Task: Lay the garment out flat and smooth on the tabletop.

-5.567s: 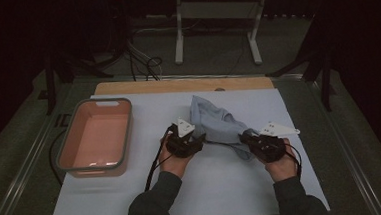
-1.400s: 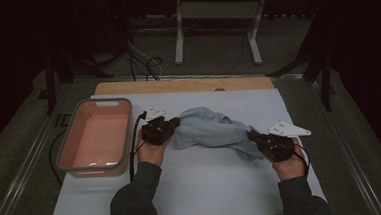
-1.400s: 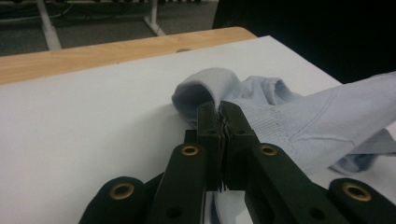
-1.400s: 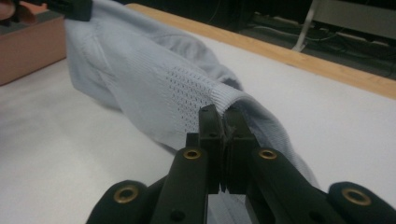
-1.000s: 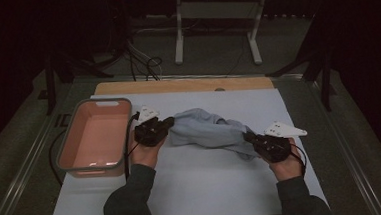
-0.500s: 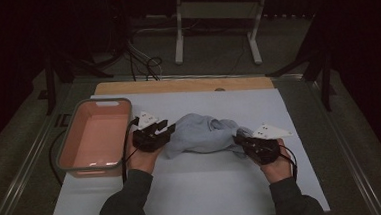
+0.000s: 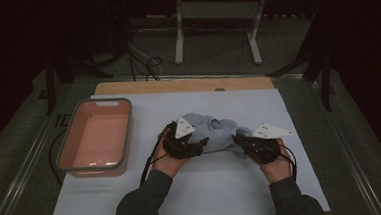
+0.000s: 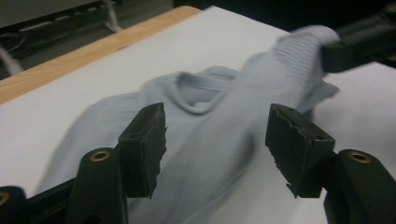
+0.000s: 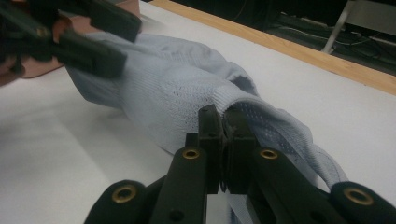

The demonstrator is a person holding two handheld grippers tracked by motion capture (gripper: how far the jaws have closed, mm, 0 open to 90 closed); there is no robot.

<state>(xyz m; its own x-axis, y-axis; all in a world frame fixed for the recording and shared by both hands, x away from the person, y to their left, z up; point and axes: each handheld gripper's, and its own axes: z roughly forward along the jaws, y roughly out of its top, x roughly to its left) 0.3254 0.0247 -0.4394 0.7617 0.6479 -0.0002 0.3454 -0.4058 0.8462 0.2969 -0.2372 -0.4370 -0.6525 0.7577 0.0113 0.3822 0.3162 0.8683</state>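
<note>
A light blue knitted garment lies bunched in the middle of the white mat, its collar facing the left gripper view. My left gripper is at its left end. Its jaws have just been opening and now stand apart over the fabric, with no pad pressing on it. My right gripper is at the garment's right end, shut on a fold of the knit. In the right gripper view the left gripper hovers over the garment's far end.
A pink tub with a grey rim stands on the left of the white mat. A wooden strip runs along the mat's far edge. Beyond it, a metal stand and cables sit on the dark floor.
My left hand has moved right, towards the right gripper, and its jaws have opened and let go of the garment. The garment is more bunched. The right gripper stays shut on it.
</note>
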